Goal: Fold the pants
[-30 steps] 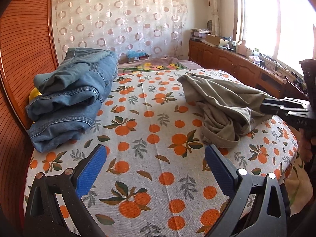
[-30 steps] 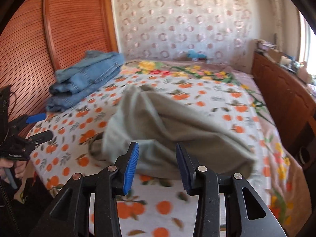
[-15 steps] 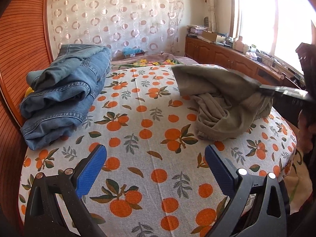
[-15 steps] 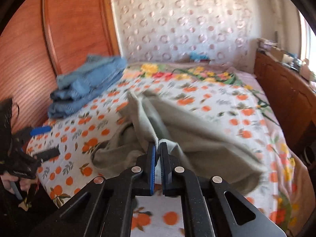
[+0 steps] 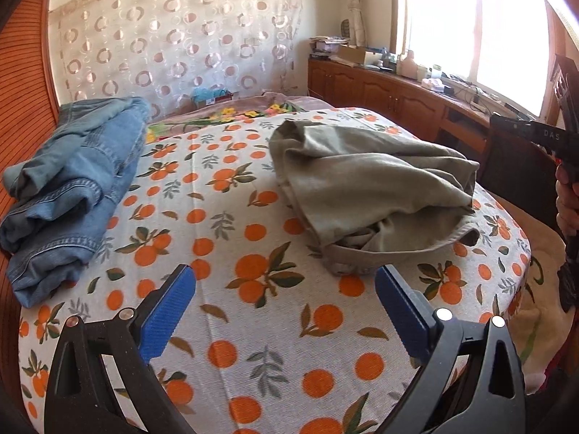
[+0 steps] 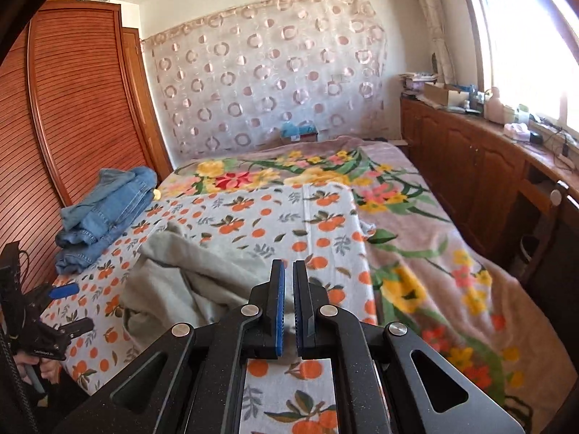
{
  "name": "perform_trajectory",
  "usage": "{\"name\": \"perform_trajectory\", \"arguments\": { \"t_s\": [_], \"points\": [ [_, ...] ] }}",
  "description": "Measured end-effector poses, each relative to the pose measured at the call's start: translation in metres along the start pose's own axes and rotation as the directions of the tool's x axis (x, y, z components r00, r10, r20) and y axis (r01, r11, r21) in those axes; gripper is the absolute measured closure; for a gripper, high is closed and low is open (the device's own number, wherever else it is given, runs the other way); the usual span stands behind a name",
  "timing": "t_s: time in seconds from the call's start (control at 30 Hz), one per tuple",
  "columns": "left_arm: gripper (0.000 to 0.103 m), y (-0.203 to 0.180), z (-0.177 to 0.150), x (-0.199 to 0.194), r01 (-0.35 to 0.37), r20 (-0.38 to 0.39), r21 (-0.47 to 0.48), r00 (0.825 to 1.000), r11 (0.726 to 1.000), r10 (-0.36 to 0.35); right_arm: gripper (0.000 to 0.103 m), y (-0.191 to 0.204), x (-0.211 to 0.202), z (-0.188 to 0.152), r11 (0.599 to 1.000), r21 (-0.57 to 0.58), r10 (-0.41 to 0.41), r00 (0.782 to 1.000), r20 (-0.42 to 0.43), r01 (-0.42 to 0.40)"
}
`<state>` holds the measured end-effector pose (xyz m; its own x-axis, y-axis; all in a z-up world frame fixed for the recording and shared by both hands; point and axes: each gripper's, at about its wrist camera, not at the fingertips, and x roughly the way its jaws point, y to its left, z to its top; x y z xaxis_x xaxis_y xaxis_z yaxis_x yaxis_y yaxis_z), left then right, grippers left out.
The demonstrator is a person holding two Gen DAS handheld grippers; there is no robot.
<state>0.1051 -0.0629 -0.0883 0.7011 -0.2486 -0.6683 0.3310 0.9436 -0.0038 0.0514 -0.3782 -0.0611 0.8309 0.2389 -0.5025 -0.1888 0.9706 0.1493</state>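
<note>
on the orange-print bedspread (image 5: 253, 238), khaki pants (image 5: 365, 184) lie bunched at 1 o'clock; left gripper (image 5: 286, 311) gapes empty, right gripper (image 6: 288, 311) nearly closed, hold unclear; spread flat first.

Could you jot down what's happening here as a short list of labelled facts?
Place: bed with an orange-print cloth
Being folded: khaki pants, crumpled in a heap
Already there: folded jeans, beside the wooden wardrobe
Left hand-held gripper: open, empty, short of the pants
Right hand-held gripper: blue pads nearly closed; whether it pinches cloth can't be told
Light: window on the right
</note>
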Motion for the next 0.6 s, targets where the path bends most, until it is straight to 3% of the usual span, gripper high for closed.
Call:
{"name": "perform_trajectory", "arguments": {
  "t_s": [0.1, 0.17, 0.23, 0.43, 0.6],
  "points": [
    [0.006, -0.006, 0.0, 0.008, 0.034, -0.021, 0.007, 0.999, 0.999, -0.034, 0.095, 0.006, 0.001, -0.002, 1.0, -0.008, 0.011, 0.999, -0.03, -0.011],
    [0.012, -0.008, 0.0, 0.014, 0.055, -0.037, 0.011, 0.998, 0.998, -0.055, 0.088, 0.013, 0.005, -0.006, 1.0, -0.01, 0.026, 0.998, -0.055, -0.027],
    [0.025, -0.013, 0.002, 0.022, 0.074, -0.057, 0.02, 0.996, 0.997, -0.073, 0.085, 0.017, 0.009, -0.006, 0.999, -0.02, 0.045, 0.996, -0.08, -0.047],
    [0.041, -0.025, 0.009, 0.042, 0.121, -0.097, 0.078, 0.989, 0.99, -0.113, 0.062, 0.038, 0.023, -0.016, 0.991, -0.071, 0.105, 0.981, -0.165, -0.118],
    [0.055, -0.029, 0.013, 0.051, 0.163, -0.125, 0.082, 0.98, 0.983, -0.153, 0.06, 0.043, 0.033, -0.024, 0.988, -0.099, 0.094, 0.967, -0.235, -0.12]
  ]
}}
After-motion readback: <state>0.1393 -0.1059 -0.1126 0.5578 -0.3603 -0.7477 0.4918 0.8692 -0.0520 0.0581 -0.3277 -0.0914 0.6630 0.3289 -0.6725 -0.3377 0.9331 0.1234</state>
